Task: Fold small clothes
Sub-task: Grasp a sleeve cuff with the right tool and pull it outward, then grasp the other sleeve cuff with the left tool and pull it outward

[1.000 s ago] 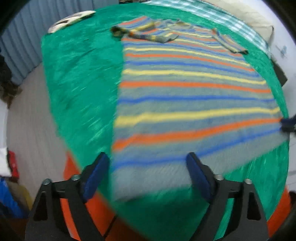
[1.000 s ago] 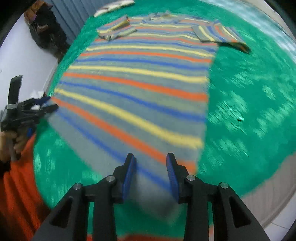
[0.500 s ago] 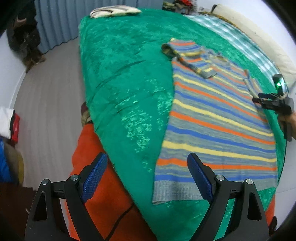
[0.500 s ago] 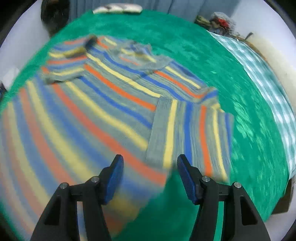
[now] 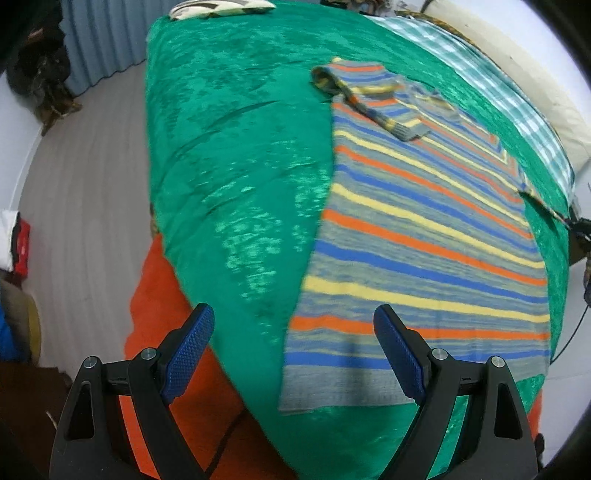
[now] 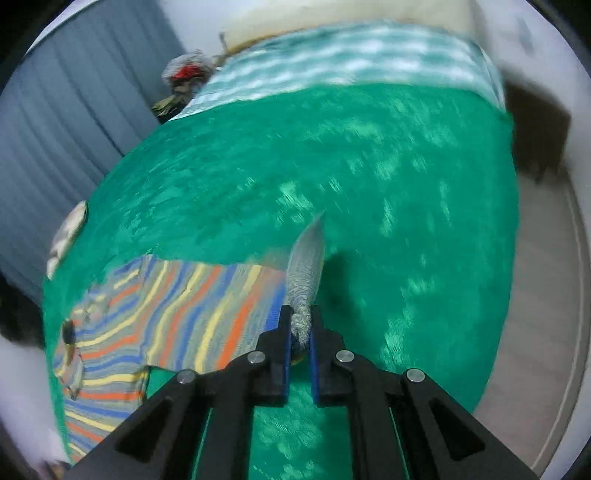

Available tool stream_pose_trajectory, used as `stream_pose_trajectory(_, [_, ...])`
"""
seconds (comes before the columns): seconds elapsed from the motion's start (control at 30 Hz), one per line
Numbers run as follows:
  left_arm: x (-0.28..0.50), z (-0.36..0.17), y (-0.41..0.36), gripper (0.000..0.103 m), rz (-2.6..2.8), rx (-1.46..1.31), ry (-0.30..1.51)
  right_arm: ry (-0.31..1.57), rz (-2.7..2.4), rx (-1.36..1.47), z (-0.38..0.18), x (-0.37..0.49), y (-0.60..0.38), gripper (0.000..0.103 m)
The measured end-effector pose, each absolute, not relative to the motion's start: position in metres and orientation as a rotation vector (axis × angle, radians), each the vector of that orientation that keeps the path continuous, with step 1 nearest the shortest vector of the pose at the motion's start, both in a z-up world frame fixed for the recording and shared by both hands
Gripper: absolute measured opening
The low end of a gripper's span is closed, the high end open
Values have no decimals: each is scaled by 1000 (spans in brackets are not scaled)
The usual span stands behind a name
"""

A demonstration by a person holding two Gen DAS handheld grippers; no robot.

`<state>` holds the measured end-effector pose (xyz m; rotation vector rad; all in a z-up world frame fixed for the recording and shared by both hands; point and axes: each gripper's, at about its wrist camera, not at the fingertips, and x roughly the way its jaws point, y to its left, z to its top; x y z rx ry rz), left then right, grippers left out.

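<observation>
A striped grey shirt (image 5: 424, 236) with orange, blue and yellow bands lies flat on the green bedspread (image 5: 236, 155). Its left sleeve (image 5: 369, 96) is folded in over the chest. My left gripper (image 5: 293, 332) is open and empty, above the shirt's bottom left corner. My right gripper (image 6: 297, 325) is shut on the grey cuff of the right sleeve (image 6: 306, 273) and holds it lifted off the bedspread (image 6: 369, 166). The rest of the shirt (image 6: 166, 306) spreads to the left in the right wrist view.
A patterned cloth (image 5: 221, 5) lies at the far end of the bed. A checked teal sheet (image 5: 498, 92) runs along the bed's right side. An orange cover (image 5: 159, 295) hangs at the near edge. Grey floor (image 5: 81, 184) and curtains are to the left.
My right gripper has closed on the right sleeve's cuff and lifted it. My left gripper has stayed open near the hem and shifted slightly closer to the shirt.
</observation>
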<state>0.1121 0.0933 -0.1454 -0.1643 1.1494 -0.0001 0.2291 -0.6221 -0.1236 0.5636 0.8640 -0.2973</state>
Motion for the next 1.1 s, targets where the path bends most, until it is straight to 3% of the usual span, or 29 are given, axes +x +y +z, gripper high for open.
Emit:
stream_pose_trajectory(0.2, [102, -132, 86, 89, 0, -126, 1127, 886, -372, 751, -161, 210, -630, 7])
stream_pose_trajectory(0.53, [96, -126, 109, 89, 54, -118, 1140, 962, -440, 563, -168, 207, -612, 8])
stream_pose_trajectory(0.6, [102, -109, 115, 89, 62, -84, 1095, 974, -439, 551, -164, 203, -611, 20])
stream_pose_trajectory(0.67, [110, -87, 120, 89, 68, -38, 1026, 985, -469, 494, -155, 195, -608, 60])
stream_pose_trajectory(0.7, [116, -74, 120, 89, 63, -7, 979, 988, -491, 442, -148, 189, -603, 67])
stream_pose_trajectory(0.87, [161, -29, 82, 97, -92, 147, 779, 927, -457, 177, -104, 138, -536, 67])
stream_pose_trajectory(1.0, [220, -63, 14, 97, -346, 325, 775, 891, -265, 205, -95, 96, -462, 70])
stream_pose_trajectory(1.1, [263, -103, -22, 84, -433, 426, 846, 914, -118, 222, -106, 74, -398, 70])
